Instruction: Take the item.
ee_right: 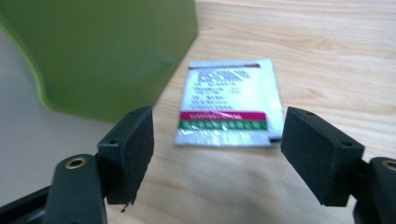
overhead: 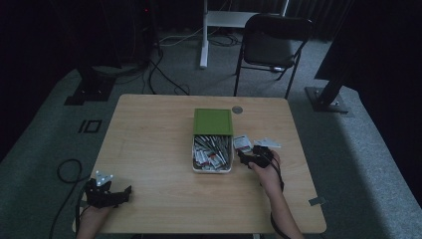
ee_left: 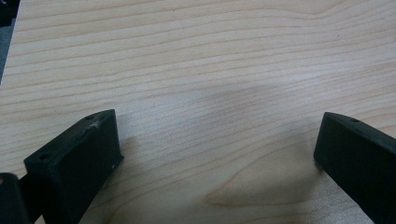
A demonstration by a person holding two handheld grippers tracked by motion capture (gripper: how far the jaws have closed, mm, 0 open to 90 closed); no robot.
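A dark folding chair [overhead: 272,46] stands on grey carpet [overhead: 45,144] in dim light.

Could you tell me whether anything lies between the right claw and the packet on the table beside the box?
Nothing visible does. The right claw is open, with the packet flat on bare table just ahead. The green lid stands off to one side.

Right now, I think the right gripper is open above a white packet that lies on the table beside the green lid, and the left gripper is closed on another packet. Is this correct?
Not quite. The left gripper is open and holds nothing; the left gripper view shows bare table between its jaws. The rest stands: the right gripper is open over the white packet beside the green lid.
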